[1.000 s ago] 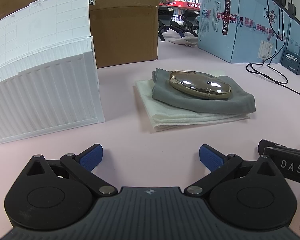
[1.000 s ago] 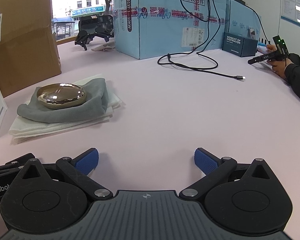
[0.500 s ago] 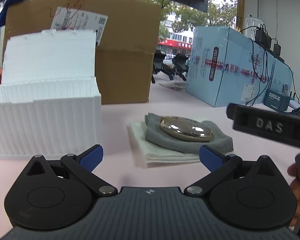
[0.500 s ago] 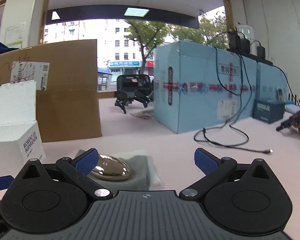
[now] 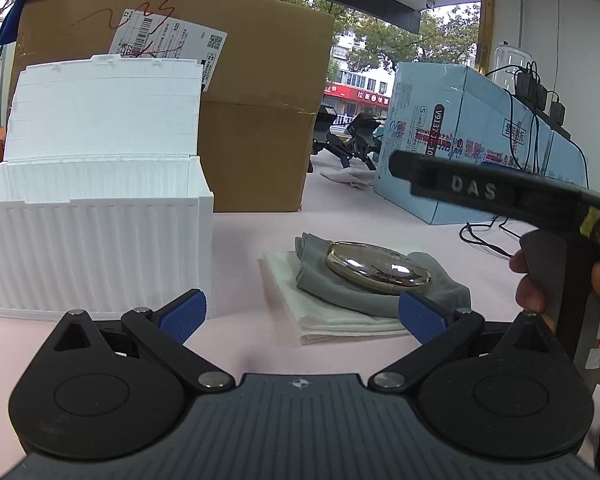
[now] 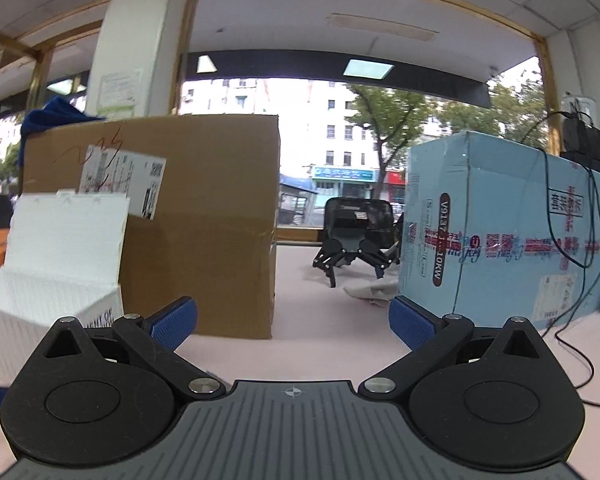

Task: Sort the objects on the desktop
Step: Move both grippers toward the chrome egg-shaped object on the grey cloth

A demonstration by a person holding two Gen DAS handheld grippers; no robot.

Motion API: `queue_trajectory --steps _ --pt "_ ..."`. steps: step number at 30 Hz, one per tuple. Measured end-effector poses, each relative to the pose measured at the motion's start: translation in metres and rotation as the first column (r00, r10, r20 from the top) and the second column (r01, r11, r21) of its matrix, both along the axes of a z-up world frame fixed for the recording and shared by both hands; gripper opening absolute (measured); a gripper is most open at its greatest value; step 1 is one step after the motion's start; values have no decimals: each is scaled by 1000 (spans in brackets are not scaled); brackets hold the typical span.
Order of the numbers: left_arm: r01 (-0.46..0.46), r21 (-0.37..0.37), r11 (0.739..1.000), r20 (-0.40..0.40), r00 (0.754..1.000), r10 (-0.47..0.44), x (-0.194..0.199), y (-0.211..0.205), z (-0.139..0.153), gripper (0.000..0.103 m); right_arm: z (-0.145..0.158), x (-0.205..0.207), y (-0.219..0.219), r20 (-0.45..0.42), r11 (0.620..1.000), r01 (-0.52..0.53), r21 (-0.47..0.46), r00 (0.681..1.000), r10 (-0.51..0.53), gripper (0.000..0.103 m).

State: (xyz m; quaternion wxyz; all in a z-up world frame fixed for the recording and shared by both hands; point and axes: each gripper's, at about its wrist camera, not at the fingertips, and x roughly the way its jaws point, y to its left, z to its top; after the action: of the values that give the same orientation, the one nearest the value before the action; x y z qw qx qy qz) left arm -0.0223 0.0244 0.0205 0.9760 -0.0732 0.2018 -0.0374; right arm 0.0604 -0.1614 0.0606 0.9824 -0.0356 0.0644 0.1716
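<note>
At the far left of the left wrist view stands a white ribbed plastic storage box [image 5: 96, 256] shaped like a shipping container, its hinged lid [image 5: 104, 112] raised upright behind the open top. Behind it rises a large brown cardboard carton [image 5: 260, 120] with a white shipping label stuck near its upper edge. The left gripper [image 5: 302, 314] hangs low over the pale pink tabletop [image 5: 240, 248], its blue-padded fingers [image 5: 182, 314] spread wide apart with nothing between them. Just right of the white box, near but not touching it, lies the task's thing — a smooth, oval, mirror-polished gold-toned metal case [image 5: 378, 266], flattened like a pebble, with window light glinting along its rounded top and a thin seam running round its edge. It rests on a crumpled grey cloth [image 5: 360, 292], which itself lies on a folded white paper towel [image 5: 296, 304]. Further right a light blue printed cardboard box [image 5: 468, 152] stands with black cables [image 5: 536, 120] draped over it. At the right edge a hand [image 5: 540, 280] grips the handle of the other tool. In the right wrist view the right gripper [image 6: 294, 320] — fingers likewise set wide apart and empty — faces the brown carton and the blue box, with the oval case out of sight.
</note>
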Motion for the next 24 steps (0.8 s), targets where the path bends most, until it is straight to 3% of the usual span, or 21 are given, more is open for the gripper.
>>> queue_trajectory --steps 4,8,12,14,16,19,24 --pt "-17 4 1000 6 1000 17 1 3 1 103 -3 5 -11 17 997 -36 -62 999 37 103" --pt "31 -72 997 -28 999 -33 9 11 20 103 2 7 -31 9 988 -157 2 988 157 103" --pt "-37 -17 999 -119 992 35 38 -2 63 103 7 4 -39 22 984 -176 13 984 175 101" --pt "-65 3 998 -111 992 65 52 -14 83 103 6 5 -38 11 985 -173 -9 985 173 101" --pt "-23 18 1000 -75 997 24 65 -27 100 103 2 7 -36 0 984 -176 -43 984 176 101" --pt "72 36 997 -90 994 -69 86 -46 111 103 -5 15 -32 -55 977 -205 -55 978 202 101" --pt "201 8 980 -198 960 -196 110 -53 86 103 -14 15 -13 -124 957 -276 -86 956 264 93"
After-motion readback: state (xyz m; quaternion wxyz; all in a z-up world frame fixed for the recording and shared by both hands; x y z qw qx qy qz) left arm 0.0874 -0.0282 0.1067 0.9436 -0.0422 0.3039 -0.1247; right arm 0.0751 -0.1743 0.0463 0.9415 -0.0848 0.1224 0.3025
